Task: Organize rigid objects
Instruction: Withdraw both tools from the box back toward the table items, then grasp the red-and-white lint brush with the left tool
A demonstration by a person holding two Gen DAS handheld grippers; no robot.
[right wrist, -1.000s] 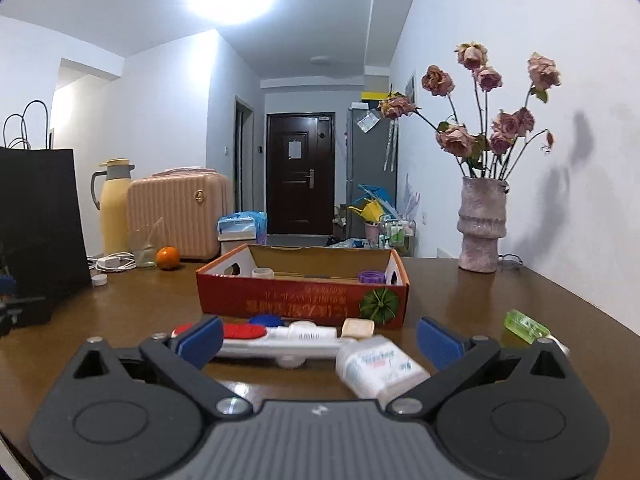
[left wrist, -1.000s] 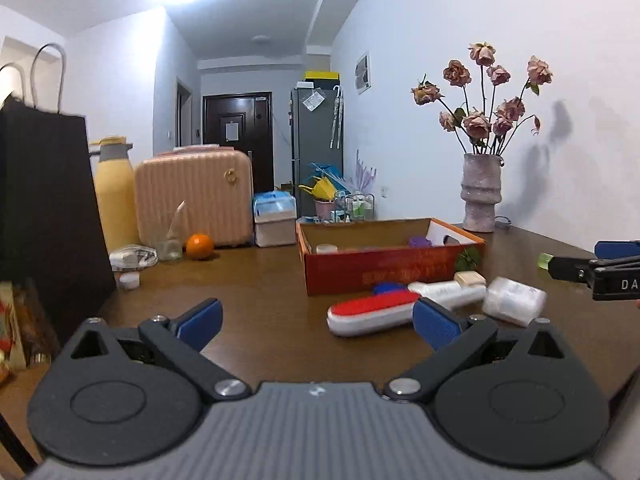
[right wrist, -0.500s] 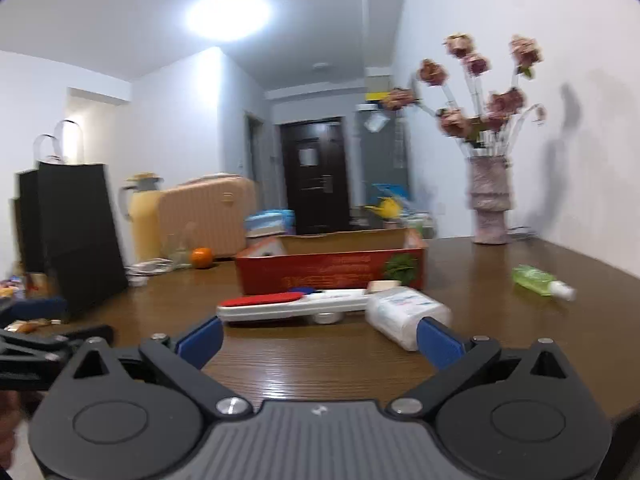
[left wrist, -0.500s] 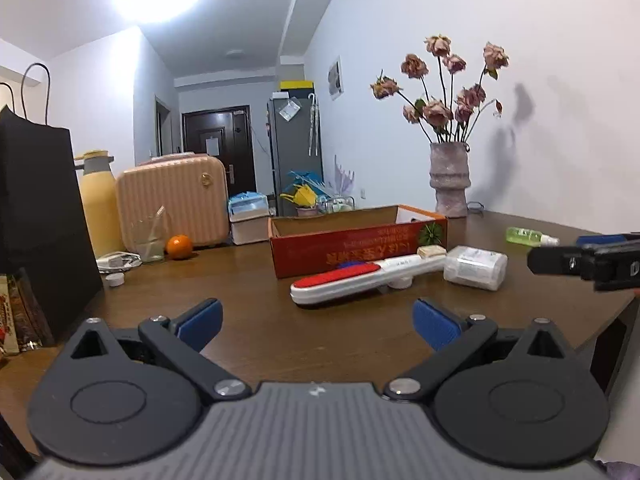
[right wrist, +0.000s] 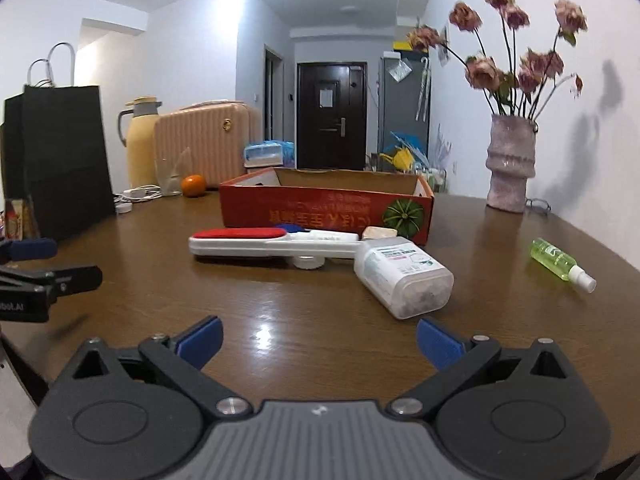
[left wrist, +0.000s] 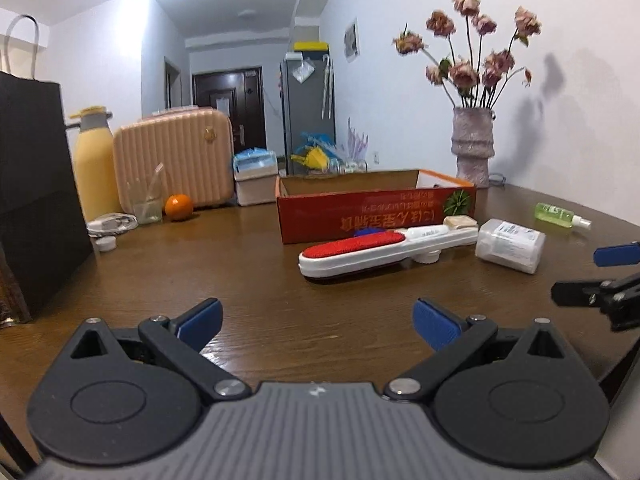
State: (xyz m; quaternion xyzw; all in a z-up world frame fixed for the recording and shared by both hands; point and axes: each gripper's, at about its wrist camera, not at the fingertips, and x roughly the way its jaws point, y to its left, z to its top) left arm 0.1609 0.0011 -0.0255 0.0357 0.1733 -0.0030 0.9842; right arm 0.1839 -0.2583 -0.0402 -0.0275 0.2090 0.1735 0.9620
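The left gripper (left wrist: 318, 322) stood open and empty above the near edge of the brown table (left wrist: 248, 280), its blue pads spread wide. Ahead of it and slightly right lay the red-and-white lint brush (left wrist: 370, 249), well apart from the pads, its handle reaching toward the white plastic bottle (left wrist: 510, 243) lying on its side. Behind both sat the red cardboard box (left wrist: 376, 210), open at the top. The right gripper (right wrist: 318, 338) was likewise open and held nothing; in its view the white plastic bottle (right wrist: 402, 274) lay just ahead, between the pad lines. Farther right, the green spray bottle (right wrist: 560, 264) lay alone on the table.
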